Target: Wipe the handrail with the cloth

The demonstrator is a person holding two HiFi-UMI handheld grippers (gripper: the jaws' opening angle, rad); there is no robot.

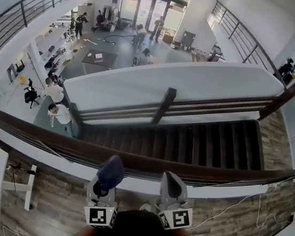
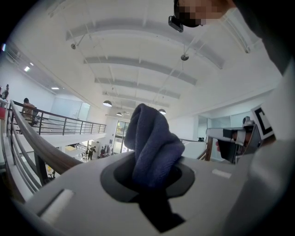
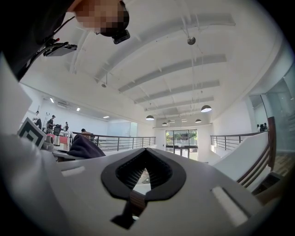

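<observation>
One wooden handrail runs ten-to-four, just at twelve o'clock of both tools; the left gripper pinches the blue cloth nearest it, while the right gripper has its jaws pressed together, empty.

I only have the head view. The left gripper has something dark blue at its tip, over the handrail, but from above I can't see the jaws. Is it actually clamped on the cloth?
Observer: Yes. The left gripper view shows the left gripper shut on the cloth, which bulges out beyond the jaws as a folded wad.
Operator: Is the cloth on the handrail?
Observer: In that view the handrail runs off at the left, and the part of the cloth that shows does not touch it.
Operator: And the right gripper?
Observer: The right gripper view shows the right gripper with its jaws together at the tips and nothing held.
</observation>
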